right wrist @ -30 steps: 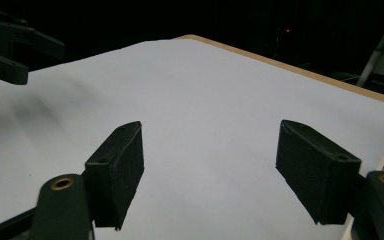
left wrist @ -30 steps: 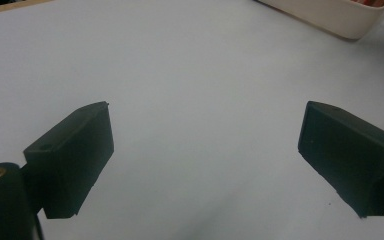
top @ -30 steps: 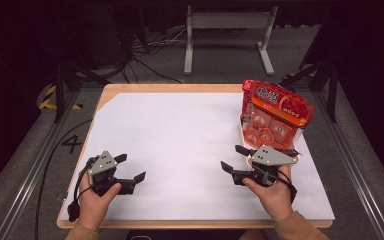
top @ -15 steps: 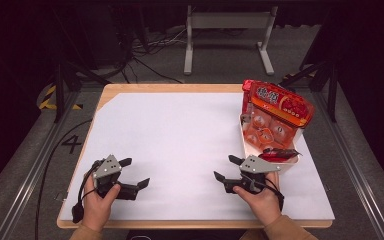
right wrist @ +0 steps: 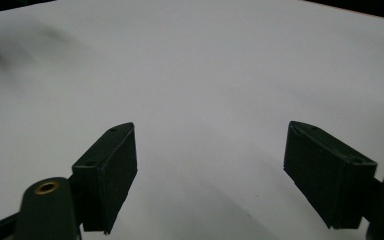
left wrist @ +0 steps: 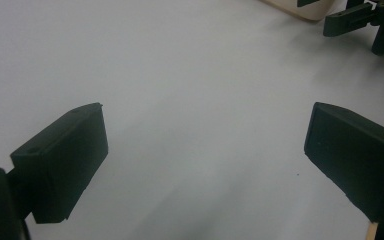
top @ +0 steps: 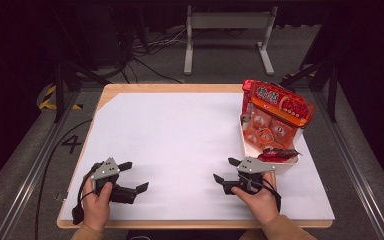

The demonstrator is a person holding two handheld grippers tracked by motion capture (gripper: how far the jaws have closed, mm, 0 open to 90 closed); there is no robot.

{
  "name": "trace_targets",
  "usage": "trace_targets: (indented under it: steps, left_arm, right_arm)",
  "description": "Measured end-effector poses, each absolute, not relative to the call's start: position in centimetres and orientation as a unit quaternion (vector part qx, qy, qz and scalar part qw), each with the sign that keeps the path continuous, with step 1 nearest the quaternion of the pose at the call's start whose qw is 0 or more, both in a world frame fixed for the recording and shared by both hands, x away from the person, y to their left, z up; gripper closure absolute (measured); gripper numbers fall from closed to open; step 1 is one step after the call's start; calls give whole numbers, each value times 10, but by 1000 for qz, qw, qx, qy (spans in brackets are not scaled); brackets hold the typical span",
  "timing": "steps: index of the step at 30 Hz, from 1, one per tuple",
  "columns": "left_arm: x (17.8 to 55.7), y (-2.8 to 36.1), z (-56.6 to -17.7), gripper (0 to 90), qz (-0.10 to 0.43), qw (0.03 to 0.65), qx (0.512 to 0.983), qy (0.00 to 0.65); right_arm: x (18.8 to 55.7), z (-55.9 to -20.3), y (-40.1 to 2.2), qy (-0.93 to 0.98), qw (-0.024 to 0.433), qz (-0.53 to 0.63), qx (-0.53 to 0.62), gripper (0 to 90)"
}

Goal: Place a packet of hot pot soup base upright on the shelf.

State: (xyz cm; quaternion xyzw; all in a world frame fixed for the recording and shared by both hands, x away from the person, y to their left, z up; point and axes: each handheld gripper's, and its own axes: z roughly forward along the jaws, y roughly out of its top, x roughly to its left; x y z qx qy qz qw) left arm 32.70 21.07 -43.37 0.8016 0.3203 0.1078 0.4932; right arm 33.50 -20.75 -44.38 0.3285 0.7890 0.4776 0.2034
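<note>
Right gripper [top: 226, 170] lower, widening, empty.

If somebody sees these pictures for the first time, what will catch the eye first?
Most striking is the red snack package, standing tilted in a white tray at the table's right edge. Next come the two black tools near the front edge: the left hand-held gripper and the right hand-held gripper, both open over the bare white sheet.
</note>
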Motion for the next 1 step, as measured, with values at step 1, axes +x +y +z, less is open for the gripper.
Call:
trace_targets:
  steps: [1]
  left_arm:
    - [327,211,-434,48,110,496,800,320]
  right_arm:
    - [335,-443,-208,788,205,480,327,219]
